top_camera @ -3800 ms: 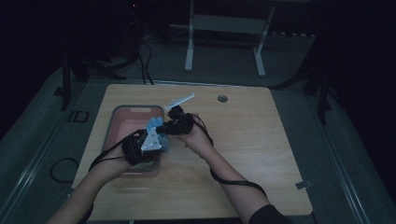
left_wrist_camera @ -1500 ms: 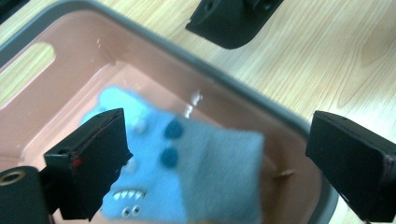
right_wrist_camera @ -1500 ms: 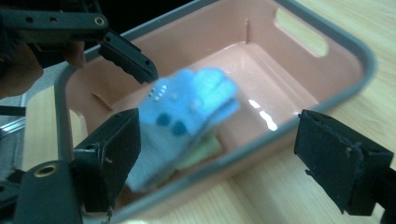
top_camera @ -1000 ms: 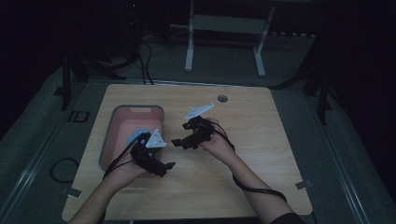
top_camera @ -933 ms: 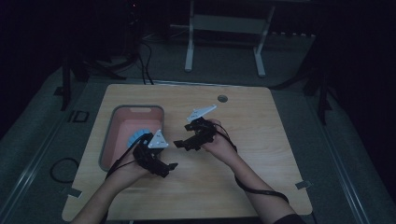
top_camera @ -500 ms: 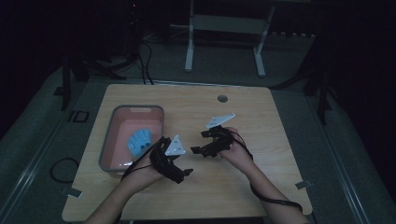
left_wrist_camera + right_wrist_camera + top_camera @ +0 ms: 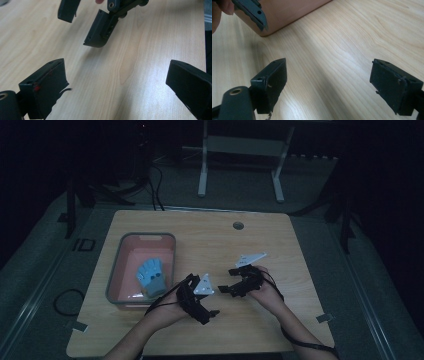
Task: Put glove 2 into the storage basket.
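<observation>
Left gripper (image 7: 214,312): jaws wide apart, nothing between them, bare wood underneath in the left gripper view. Right gripper (image 7: 223,287): jaws also wide apart, empty, over bare table (image 7: 280,245). Both sit near the table's near edge, roughly mid-width, tips facing each other and close but apart. Blue glove (image 7: 151,276) lies in the pink tray (image 7: 119,255), toward the tray's near end; tray is on the left half of the table, near the left edge. Left gripper is just beside the tray's near right corner. Right half and far side of the table are open wood, apart from a small round grommet (image 7: 238,225) near the far edge.
</observation>
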`<state>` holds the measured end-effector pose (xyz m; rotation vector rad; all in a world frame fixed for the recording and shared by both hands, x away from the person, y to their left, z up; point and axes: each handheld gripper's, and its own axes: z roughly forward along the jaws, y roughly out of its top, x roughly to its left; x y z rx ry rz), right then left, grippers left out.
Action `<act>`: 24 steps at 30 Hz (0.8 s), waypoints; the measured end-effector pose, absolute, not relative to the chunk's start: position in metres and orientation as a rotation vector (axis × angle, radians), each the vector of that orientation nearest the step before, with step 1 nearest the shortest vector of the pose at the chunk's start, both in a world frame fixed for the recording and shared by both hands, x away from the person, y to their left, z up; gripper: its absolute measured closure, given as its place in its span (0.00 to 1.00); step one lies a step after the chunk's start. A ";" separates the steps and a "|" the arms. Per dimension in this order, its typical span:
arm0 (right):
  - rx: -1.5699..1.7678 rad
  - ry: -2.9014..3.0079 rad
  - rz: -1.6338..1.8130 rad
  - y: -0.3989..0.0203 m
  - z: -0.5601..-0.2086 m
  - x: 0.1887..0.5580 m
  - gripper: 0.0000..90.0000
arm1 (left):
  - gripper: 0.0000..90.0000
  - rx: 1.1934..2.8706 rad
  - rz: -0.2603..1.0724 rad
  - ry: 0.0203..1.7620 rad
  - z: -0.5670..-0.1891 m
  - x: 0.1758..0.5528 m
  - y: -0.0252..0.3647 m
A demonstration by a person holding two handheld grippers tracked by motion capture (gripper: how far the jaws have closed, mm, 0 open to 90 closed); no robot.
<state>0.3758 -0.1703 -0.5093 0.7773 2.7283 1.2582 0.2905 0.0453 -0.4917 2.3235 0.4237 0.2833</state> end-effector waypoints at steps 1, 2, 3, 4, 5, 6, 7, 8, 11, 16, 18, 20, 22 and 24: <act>0.780 2.726 1.259 -0.172 -0.512 0.375 0.16 | 0.04 2.326 0.278 0.423 -0.494 0.291 0.044; 0.782 2.725 1.259 -0.173 -0.514 0.374 0.16 | 0.04 2.328 0.267 0.418 -0.496 0.291 0.043; 0.781 2.721 1.267 -0.175 -0.516 0.373 0.16 | 0.04 2.331 0.260 0.416 -0.499 0.291 0.041; 0.783 2.722 1.265 -0.176 -0.518 0.372 0.16 | 0.04 2.336 0.263 0.406 -0.501 0.290 0.039; 0.790 2.728 1.260 -0.177 -0.521 0.371 0.16 | 0.04 2.334 0.259 0.400 -0.503 0.289 0.039; 0.796 2.726 1.263 -0.177 -0.522 0.370 0.16 | 0.04 2.330 0.249 0.399 -0.506 0.289 0.037; 0.800 2.724 1.264 -0.178 -0.524 0.370 0.16 | 0.04 2.331 0.246 0.400 -0.508 0.289 0.036; 0.793 2.723 1.260 -0.179 -0.526 0.369 0.16 | 0.04 2.330 0.245 0.398 -0.511 0.289 0.035; 0.780 2.712 1.255 -0.182 -0.531 0.367 0.16 | 0.04 2.324 0.235 0.394 -0.517 0.288 0.032; 0.803 2.714 1.264 -0.189 -0.541 0.364 0.16 | 0.04 2.316 0.225 0.369 -0.529 0.285 0.027; 0.805 2.710 1.257 -0.191 -0.544 0.362 0.16 | 0.04 2.315 0.209 0.368 -0.532 0.285 0.026; 0.804 2.711 1.254 -0.192 -0.546 0.361 0.16 | 0.04 2.315 0.209 0.368 -0.532 0.285 0.026; 0.813 2.709 1.253 -0.196 -0.548 0.360 0.16 | 0.04 2.316 0.203 0.369 -0.537 0.284 0.025; 0.818 2.713 1.248 -0.199 -0.551 0.358 0.16 | 0.04 2.316 0.201 0.364 -0.539 0.283 0.025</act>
